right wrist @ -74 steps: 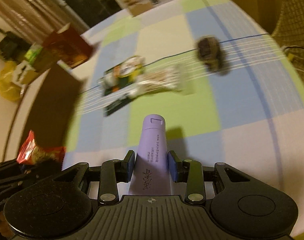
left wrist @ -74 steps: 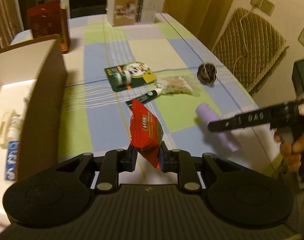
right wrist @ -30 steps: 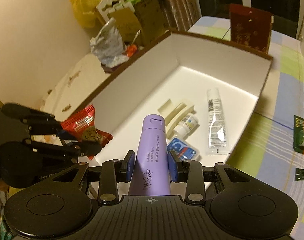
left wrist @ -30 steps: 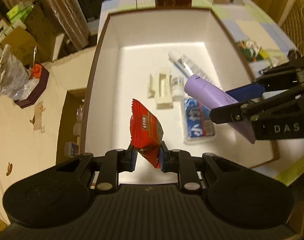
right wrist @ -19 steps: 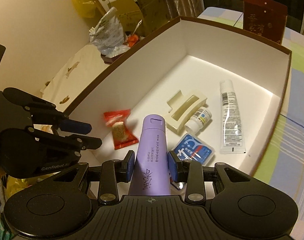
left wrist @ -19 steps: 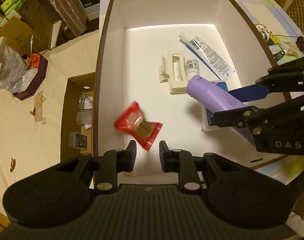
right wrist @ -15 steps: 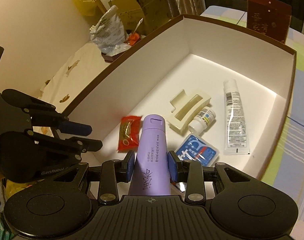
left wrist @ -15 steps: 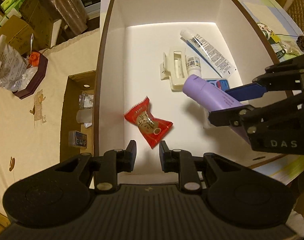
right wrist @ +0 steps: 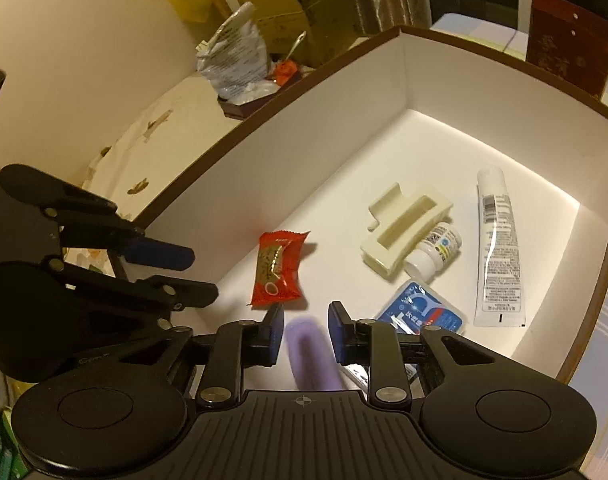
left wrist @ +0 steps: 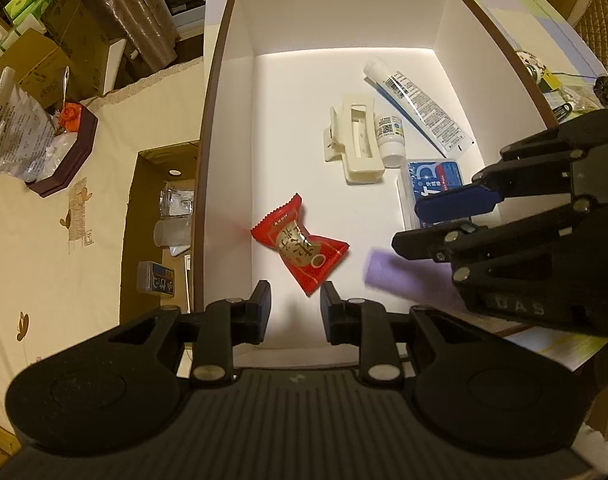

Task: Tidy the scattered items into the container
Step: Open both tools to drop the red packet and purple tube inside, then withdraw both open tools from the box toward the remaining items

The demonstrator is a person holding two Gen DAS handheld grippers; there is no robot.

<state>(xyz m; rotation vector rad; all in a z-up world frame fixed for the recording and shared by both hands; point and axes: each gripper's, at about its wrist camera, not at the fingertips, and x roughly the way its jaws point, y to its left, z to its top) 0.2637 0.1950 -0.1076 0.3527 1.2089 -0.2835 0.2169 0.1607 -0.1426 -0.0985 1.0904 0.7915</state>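
Right wrist view: right gripper point(right wrist: 305, 328) spread, purple tube point(right wrist: 310, 354) blurred between its fingers, ungripped. Left gripper point(left wrist: 295, 306) parted, empty; red snack packet point(left wrist: 299, 243) seen lying in the box point(left wrist: 227, 80).

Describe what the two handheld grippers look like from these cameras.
Both are matte black plastic. The left gripper has a ribbed base, two round discs, silver screws and dark blue finger pads. The right gripper matches it; seen from the left camera, it has linkage arms, a blue pad and faint raised lettering. No cables or sleeves show.
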